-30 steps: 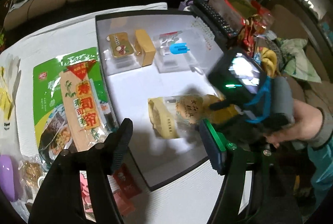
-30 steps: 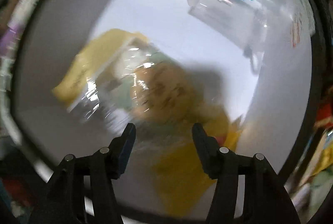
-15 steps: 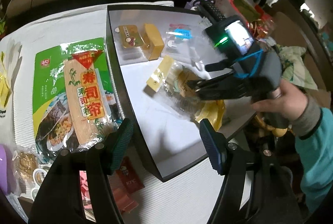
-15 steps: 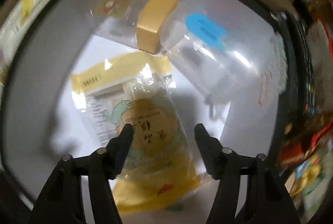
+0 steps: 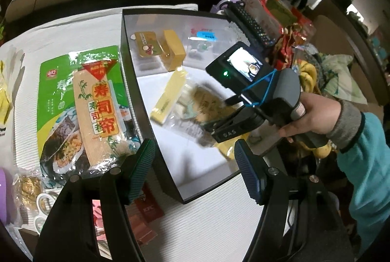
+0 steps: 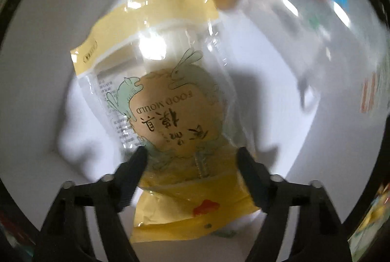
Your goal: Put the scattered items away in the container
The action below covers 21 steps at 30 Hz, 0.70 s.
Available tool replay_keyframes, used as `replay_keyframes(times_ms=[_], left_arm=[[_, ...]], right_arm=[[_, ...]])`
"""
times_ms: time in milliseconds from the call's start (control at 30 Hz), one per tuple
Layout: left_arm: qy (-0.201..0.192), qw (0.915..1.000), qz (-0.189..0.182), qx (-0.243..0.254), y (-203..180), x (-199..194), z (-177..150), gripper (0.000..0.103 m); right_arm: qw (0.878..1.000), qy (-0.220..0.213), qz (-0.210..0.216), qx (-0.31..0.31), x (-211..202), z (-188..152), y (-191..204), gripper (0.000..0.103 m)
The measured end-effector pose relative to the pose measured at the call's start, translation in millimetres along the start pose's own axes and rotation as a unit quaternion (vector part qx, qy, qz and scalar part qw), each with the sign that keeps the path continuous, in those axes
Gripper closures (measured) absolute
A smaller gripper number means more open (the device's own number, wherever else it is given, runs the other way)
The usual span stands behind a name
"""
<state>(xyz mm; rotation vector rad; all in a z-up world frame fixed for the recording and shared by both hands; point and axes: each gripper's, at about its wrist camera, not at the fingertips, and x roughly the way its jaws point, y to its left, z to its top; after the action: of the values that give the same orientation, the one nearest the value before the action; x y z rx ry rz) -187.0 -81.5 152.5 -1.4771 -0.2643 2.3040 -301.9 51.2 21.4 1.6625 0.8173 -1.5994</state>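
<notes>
Crinkly clear plastic with a yellow header strip and yellow bottom band makes up the food-mould packet (image 6: 170, 101), and it lies inside the container (image 5: 136, 81), a shallow black-walled box with a white floor, near the middle of that floor. Beyond it in the same box sit a yellow block (image 5: 174, 52), a small clear pack with a yellow-brown label (image 5: 146, 45) and a clear pack with a blue label (image 5: 206, 35).

The right gripper (image 6: 192, 159) hangs low over the packet's yellow bottom end with its fingers spread wide apart; in the wrist view the tips straddle the bag's lower part, and I cannot tell whether they touch the film. It grips nothing. The left gripper (image 5: 195, 159) hovers over the box's near wall, its fingers likewise parted and empty.

The packet looks light, soft and slippery: the film is glossy and wrinkled, so it would likely buckle or slide under a pinch across the flat face. The stiffer sealed bands at either end, or the firmer brown card disc inside, seem the surer places to take hold.

Outside the box on the striped cloth (image 5: 207, 225) lie the green sushi-mat bag (image 5: 80, 101), a small clear bag of brownish bits (image 5: 28, 186) and red KFC sachets (image 5: 148, 208). The sushi-mat bag is large, flat and probably stiffened by its bamboo mat, so an edge grip near a corner should suit it
</notes>
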Motion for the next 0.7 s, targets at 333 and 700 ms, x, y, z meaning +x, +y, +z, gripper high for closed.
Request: replay_keyframes(times_ms=[333, 700], left_arm=[[-0.009, 0.9998, -0.013, -0.013, 8.3, -1.4, 1.4, 0.038], [-0.021, 0.9994, -0.016, -0.021, 10.7, -14.9, 0.0, 0.038]], right_arm=[[0.978, 0.016, 0.037, 0.203, -4.1, -15.6, -79.8, 0.056], [0.987, 0.053, 0.101, 0.116, -14.6, -21.0, -39.5, 0.043]])
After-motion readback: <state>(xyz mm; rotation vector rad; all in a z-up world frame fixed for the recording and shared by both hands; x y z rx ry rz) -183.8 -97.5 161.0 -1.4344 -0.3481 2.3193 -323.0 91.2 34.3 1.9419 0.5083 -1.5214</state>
